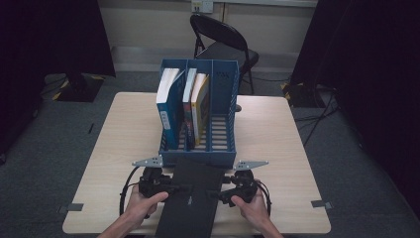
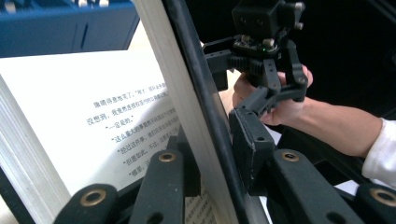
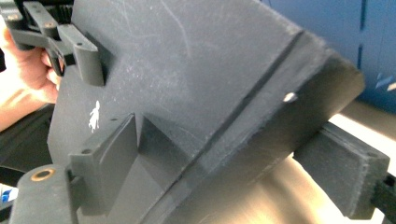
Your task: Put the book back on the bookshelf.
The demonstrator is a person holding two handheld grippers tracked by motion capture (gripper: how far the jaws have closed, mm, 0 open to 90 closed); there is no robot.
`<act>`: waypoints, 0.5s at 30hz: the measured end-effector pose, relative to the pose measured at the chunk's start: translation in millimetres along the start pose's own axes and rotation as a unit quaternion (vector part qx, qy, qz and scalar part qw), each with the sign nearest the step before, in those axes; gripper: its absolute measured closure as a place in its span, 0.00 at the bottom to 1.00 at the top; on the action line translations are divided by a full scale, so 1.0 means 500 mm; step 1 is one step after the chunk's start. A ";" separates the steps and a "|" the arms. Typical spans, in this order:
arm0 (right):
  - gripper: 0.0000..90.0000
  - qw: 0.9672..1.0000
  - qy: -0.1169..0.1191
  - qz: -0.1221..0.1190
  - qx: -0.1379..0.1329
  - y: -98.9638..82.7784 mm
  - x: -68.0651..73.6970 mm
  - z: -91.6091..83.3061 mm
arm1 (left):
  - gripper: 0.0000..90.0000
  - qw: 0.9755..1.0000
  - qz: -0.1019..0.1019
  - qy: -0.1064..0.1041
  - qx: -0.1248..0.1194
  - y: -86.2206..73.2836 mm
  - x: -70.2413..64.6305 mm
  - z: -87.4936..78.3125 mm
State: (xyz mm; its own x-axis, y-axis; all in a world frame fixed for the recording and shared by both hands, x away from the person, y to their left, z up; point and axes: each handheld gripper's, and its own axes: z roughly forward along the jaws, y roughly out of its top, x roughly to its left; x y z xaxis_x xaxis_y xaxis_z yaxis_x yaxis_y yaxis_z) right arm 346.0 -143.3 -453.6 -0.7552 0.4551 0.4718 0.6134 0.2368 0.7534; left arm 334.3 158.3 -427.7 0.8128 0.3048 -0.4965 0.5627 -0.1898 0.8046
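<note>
near the front edge of the pale wooden worktop (image 1: 277, 129) we see a thick black hardcover book (image 1: 190, 201), just before the blue plastic three-slot file rack (image 1: 224, 94). its long axis runs from the person toward the rack, far end close to the rack's front wall. our left tongs (image 1: 174, 188) pinch its cover and some pages along the left side; our right tongs (image 1: 214, 194) clamp the spine side. in the left gripper view, a printed page (image 2: 112, 126) lies exposed.

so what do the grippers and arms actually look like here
Both the left gripper and the right gripper are matt black, with blocky jaws on linkage bars with brass-coloured pivots. Each carries a grey three-cornered plate and a looping black cable. A white sleeve shows; the forearms are otherwise bare.
</note>
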 end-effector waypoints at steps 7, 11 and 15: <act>0.22 0.999 -0.012 -0.028 -0.026 0.026 0.022 -0.031 | 0.82 0.999 0.022 -0.008 -0.023 0.016 -0.016 -0.009; 0.33 0.996 -0.025 -0.050 -0.063 0.049 0.037 -0.067 | 0.84 0.998 0.050 -0.003 -0.031 0.032 -0.031 -0.009; 0.38 0.993 -0.043 -0.071 -0.082 0.065 0.052 -0.085 | 0.85 0.998 0.061 0.002 -0.033 0.040 -0.032 -0.010</act>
State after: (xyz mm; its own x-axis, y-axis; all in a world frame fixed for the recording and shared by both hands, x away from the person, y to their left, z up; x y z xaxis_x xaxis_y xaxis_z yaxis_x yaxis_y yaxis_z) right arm 336.4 -160.4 -397.3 -0.8044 0.5000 0.3209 0.4513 0.1630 0.8774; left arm 331.6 154.3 -402.2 0.8736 0.2870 -0.3929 0.4489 -0.1637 0.8785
